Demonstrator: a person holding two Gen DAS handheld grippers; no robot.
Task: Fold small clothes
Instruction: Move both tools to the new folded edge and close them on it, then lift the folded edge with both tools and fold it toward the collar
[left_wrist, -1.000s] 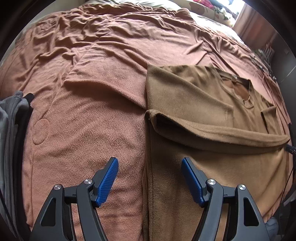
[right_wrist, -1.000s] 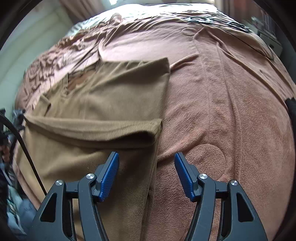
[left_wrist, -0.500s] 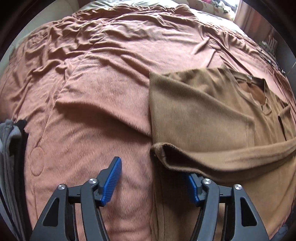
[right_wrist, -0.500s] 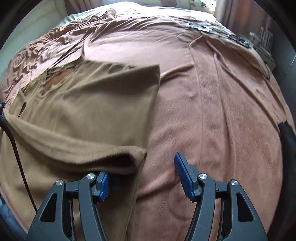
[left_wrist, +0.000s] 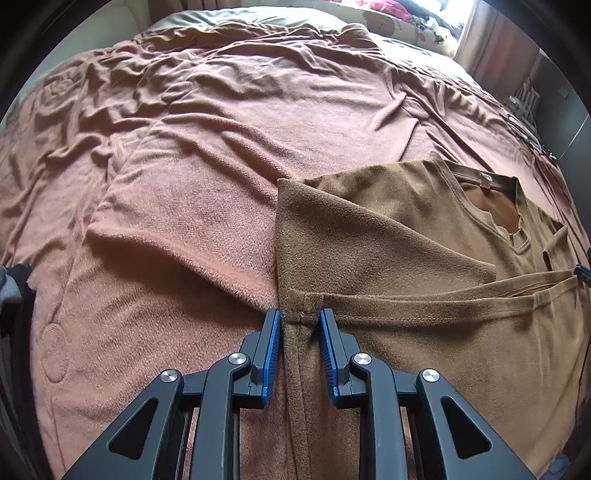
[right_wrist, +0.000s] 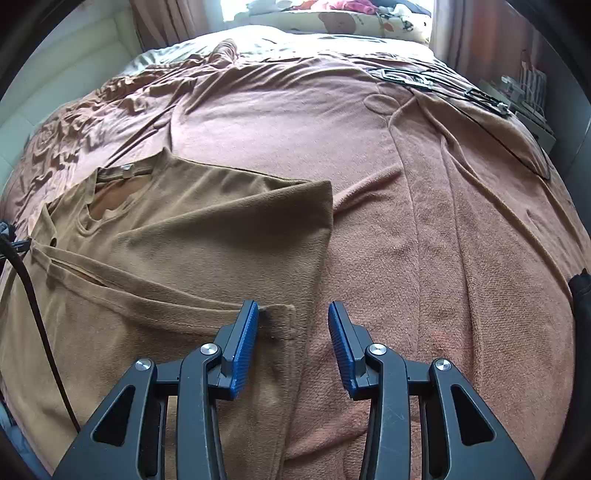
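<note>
Both hand-held grippers at the brown shirt's folded hem

The left hand-held gripper (left_wrist: 300, 320) pinched the brown shirt (left_wrist: 388, 251) hem corner; the right hand-held gripper (right_wrist: 293, 313) straddled it, released, on a blanket-covered bed (right_wrist: 424, 192).

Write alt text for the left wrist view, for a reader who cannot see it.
The left gripper, its blue-padded fingers nearly shut, pinches the folded hem corner of a brown fleece V-neck top. The top lies partly folded on a rumpled pinkish-brown plush blanket covering a bed.
</note>
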